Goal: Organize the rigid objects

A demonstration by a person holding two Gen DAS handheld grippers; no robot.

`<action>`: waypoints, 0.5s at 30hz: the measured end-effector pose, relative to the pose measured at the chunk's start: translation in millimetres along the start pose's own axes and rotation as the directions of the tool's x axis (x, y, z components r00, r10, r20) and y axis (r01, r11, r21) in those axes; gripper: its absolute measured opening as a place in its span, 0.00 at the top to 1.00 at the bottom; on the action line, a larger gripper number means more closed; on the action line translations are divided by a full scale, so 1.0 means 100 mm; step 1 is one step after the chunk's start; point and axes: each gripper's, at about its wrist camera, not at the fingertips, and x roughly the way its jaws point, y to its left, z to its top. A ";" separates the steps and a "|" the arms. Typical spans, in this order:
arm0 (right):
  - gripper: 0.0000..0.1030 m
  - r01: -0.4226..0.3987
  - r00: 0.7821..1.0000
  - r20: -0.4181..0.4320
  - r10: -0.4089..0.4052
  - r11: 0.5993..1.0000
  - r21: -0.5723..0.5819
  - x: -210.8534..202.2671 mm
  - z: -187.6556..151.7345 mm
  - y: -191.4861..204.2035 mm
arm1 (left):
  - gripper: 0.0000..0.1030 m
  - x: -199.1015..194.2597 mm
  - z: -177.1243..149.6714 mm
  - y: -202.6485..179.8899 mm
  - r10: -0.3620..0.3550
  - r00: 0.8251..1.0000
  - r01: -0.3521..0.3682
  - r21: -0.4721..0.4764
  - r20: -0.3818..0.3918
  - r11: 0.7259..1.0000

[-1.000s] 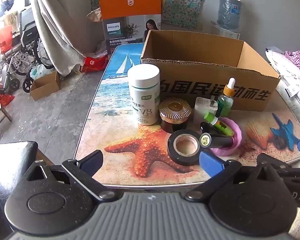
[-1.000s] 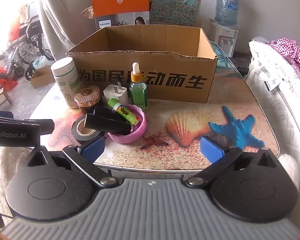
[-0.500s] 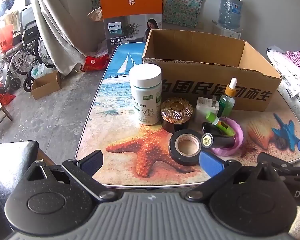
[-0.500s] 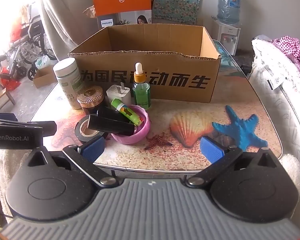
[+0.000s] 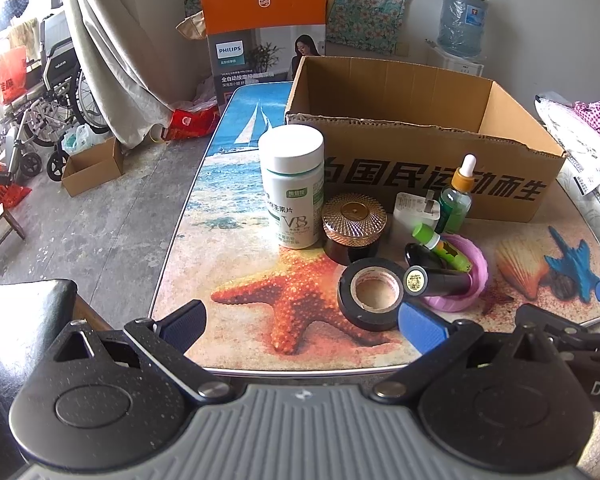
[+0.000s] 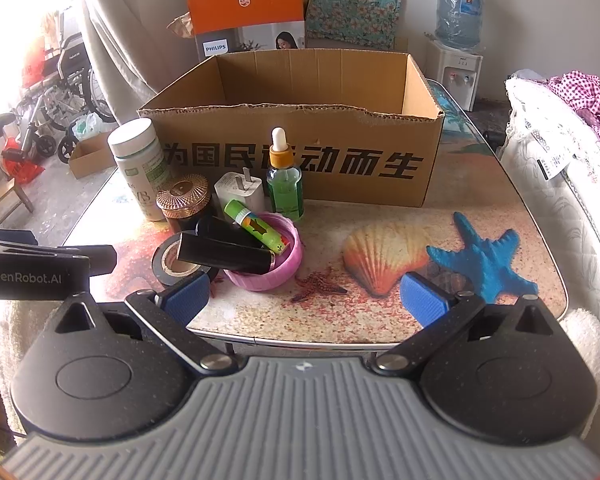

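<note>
Two grippers sit wide open at the near edge of the table, and neither has anything between its blue pads. The left gripper (image 5: 300, 326) hovers over the printed orange starfish; its jaws are spread apart and empty, and the roll of black electrical tape (image 5: 374, 292) lies flat just ahead of its right-hand pad. The right gripper (image 6: 306, 298) is spread just as wide, empty too, with the same tape roll just beyond its left-hand pad.

Ahead of the right gripper's left jaw sits the shallow pink plastic bowl (image 6: 290, 264). A long black cylinder (image 6: 224, 254) lies across its rim and over the tape roll, and a green-and-yellow stick tube (image 6: 258, 228) leans in the bowl beside it. Behind the bowl, further from the jaws, stand a white plug adapter (image 6: 240, 192) and a green dropper bottle with an orange collar (image 6: 285, 184), both upright. To their left come a dark jar with a ribbed copper-coloured lid (image 5: 354, 222) and a tall white supplement bottle (image 5: 292, 188), standing side by side.

Beyond all of them, straight ahead of both sets of jaws, the open brown cardboard box with black characters (image 6: 320, 160) stands on the beach-print glass table (image 6: 512, 216). From these views its floor is hidden.
</note>
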 end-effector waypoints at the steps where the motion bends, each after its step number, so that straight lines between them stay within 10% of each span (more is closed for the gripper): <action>1: 0.01 -0.001 1.000 0.001 0.001 1.000 0.000 0.00 0.00 0.00 | 0.00 0.00 0.00 0.00 0.001 1.000 -0.001 0.000 0.000 1.000; 15: 0.01 0.001 1.000 -0.003 -0.001 1.000 -0.002 0.02 0.01 0.00 | 0.00 0.02 0.00 0.03 0.013 1.000 -0.013 -0.004 -0.004 1.000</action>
